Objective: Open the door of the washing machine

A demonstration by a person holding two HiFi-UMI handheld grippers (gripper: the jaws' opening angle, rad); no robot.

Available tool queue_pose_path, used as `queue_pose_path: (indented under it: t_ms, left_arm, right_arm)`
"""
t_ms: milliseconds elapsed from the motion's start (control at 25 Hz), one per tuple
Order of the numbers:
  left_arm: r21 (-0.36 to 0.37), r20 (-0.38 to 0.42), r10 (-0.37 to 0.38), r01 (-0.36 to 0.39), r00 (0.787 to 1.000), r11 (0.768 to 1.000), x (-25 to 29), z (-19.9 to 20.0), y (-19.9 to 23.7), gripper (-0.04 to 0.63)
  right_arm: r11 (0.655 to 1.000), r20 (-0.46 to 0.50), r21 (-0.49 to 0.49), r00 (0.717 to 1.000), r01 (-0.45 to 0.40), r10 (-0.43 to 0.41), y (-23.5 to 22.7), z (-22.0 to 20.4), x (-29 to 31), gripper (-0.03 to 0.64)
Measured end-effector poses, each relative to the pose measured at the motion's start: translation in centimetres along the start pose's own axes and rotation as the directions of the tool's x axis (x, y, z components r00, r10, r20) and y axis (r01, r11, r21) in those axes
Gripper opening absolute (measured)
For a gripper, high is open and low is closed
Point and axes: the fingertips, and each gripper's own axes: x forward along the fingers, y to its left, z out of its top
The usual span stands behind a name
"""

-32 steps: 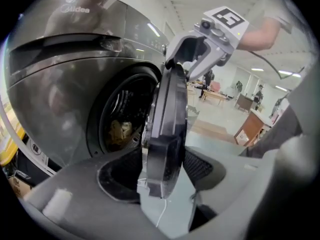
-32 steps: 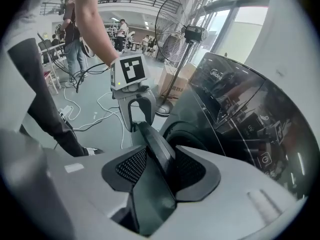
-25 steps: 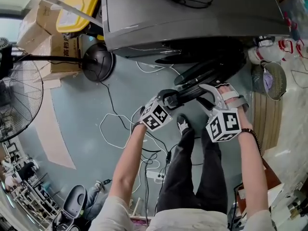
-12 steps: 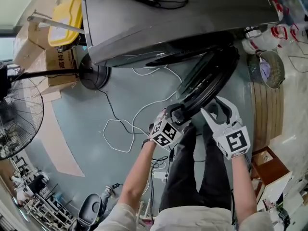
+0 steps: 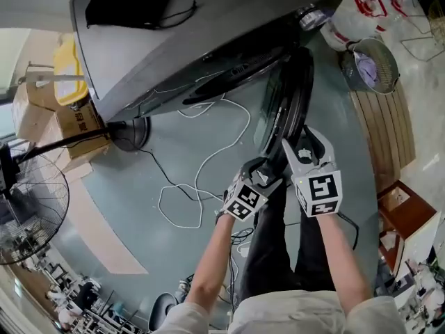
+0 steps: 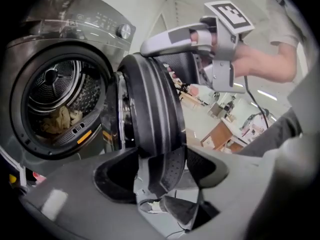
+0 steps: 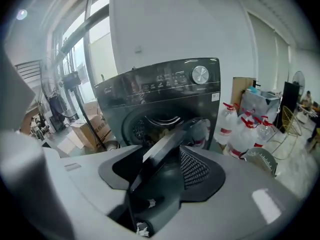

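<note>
The dark grey washing machine (image 5: 208,26) fills the top of the head view. Its round door (image 5: 288,96) stands swung out, edge toward me. My left gripper (image 5: 264,172) is at the door's near rim, the right gripper (image 5: 300,148) just beside it. In the left gripper view the door's rim (image 6: 150,109) runs down between the left gripper's (image 6: 160,176) wide jaws, which have just been opening. The drum (image 6: 55,104) lies bare with cloth inside. In the right gripper view the door's edge (image 7: 165,144) sits between the right gripper's (image 7: 160,176) jaws, also just opening.
A white cable (image 5: 201,172) loops over the floor left of the door. A fan base (image 5: 128,134), cardboard boxes (image 5: 76,120) and a standing fan (image 5: 28,221) are at the left. A wire basket (image 5: 372,65), wooden board (image 5: 386,124) and water bottles (image 7: 245,129) are at the right.
The door has swung further out from the machine. Both grippers have come back toward me with its rim. The right gripper has rolled, its marker cube now facing up.
</note>
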Motion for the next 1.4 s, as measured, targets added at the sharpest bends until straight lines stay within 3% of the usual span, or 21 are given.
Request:
queue_pose_path:
  t_ms: [280, 480, 680, 720, 800, 1040, 1240, 1400]
  left_arm:
    - [0.057, -0.049, -0.135, 0.138, 0.990, 0.989, 4.0, 1.2, -5.3, 0.320]
    - [0.129, -0.028, -0.200, 0.202, 0.979, 0.971, 7.3, 4.6, -8.0, 0.236]
    - [0.183, 0.036, -0.251, 0.240, 0.967, 0.953, 9.0, 8.5, -9.6, 0.099]
    - [0.182, 0.061, -0.252, 0.237, 0.966, 0.954, 9.1, 9.5, -9.6, 0.065]
    - [0.166, 0.107, -0.235, 0.216, 0.966, 0.962, 9.3, 11.3, -8.7, 0.057]
    - [0.130, 0.184, -0.082, 0.058, 0.980, 0.990, 9.4, 16.5, -3.0, 0.057]
    - [0.110, 0.232, -0.007, -0.019, 0.973, 0.994, 10.0, 21.1, 0.3, 0.057]
    - [0.123, 0.231, 0.032, -0.062, 0.972, 0.990, 11.6, 23.8, 2.2, 0.057]
  right_arm:
    - [0.997, -0.049, 0.050, 0.997, 0.061, -0.059, -3.6, -2.5, -2.3, 0.201]
    - [0.987, -0.093, 0.100, 0.989, 0.124, -0.115, -7.5, -3.4, -3.9, 0.201]
    - [0.990, -0.104, 0.003, 0.985, 0.140, -0.139, -10.1, -4.0, -4.9, 0.201]
    - [0.992, -0.105, -0.005, 0.986, 0.129, -0.129, -10.6, -4.1, -5.2, 0.201]
    - [0.994, -0.105, -0.007, 0.988, 0.113, -0.113, -11.5, -4.2, -5.7, 0.201]
    - [0.992, -0.112, -0.022, 0.986, 0.124, -0.125, -14.7, -4.3, -6.9, 0.200]
    - [0.988, -0.112, -0.010, 0.981, 0.155, -0.156, -17.4, -4.3, -7.9, 0.199]
    - [0.991, -0.124, -0.042, 0.983, 0.128, -0.133, -19.1, -4.1, -8.0, 0.200]
